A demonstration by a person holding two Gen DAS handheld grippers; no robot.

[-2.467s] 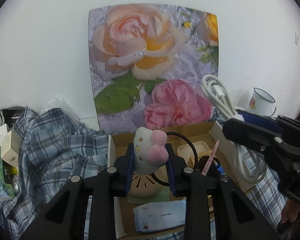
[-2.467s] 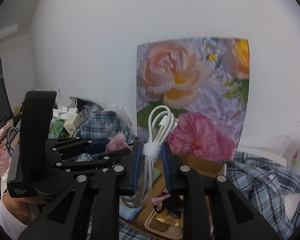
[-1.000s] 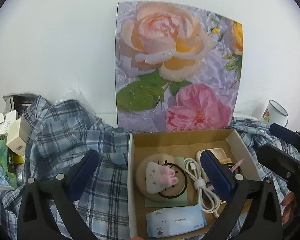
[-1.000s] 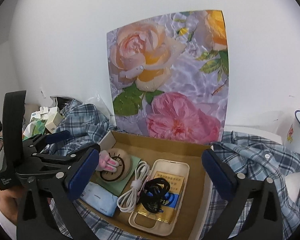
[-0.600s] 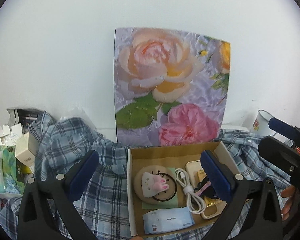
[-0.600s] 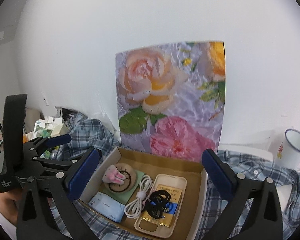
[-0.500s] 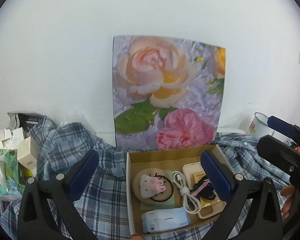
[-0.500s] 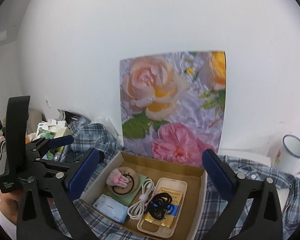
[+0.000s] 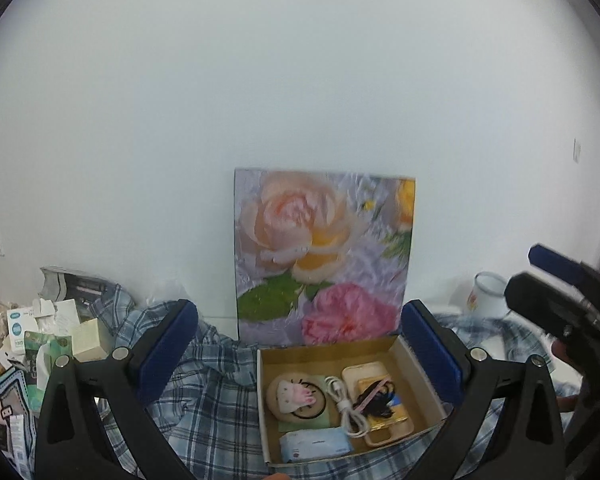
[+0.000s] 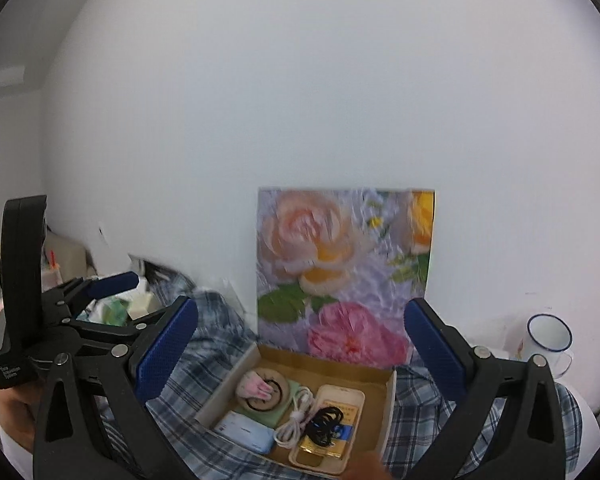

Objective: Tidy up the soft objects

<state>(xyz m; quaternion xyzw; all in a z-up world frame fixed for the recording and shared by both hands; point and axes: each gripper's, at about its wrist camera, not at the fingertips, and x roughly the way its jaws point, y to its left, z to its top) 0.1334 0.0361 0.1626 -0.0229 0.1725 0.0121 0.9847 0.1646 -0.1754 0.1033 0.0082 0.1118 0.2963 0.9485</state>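
A cardboard box [image 9: 413,376] [image 10: 389,404] lies on a blue plaid cloth [image 9: 204,412] [image 10: 216,336]. In it are a small white and pink plush [image 9: 296,394] [image 10: 255,387] on a round tan pad, a coiled white cable [image 9: 345,406] [image 10: 296,416], a black cord [image 9: 375,398] [image 10: 325,422] on a phone case, and a blue tissue pack [image 9: 315,442] [image 10: 244,434]. My left gripper [image 9: 300,348] is open and empty, held back above the box. My right gripper [image 10: 301,344] is open and empty too.
A flower picture [image 9: 323,256] [image 10: 345,272] leans on the white wall behind the box. An enamel mug [image 9: 485,294] [image 10: 547,344] stands at the right. Small cartons and packets [image 9: 48,336] are piled at the left.
Both grippers let go of the plush and the white cable, which now lie in the box. Both have opened and drawn back and up, so the box looks smaller.
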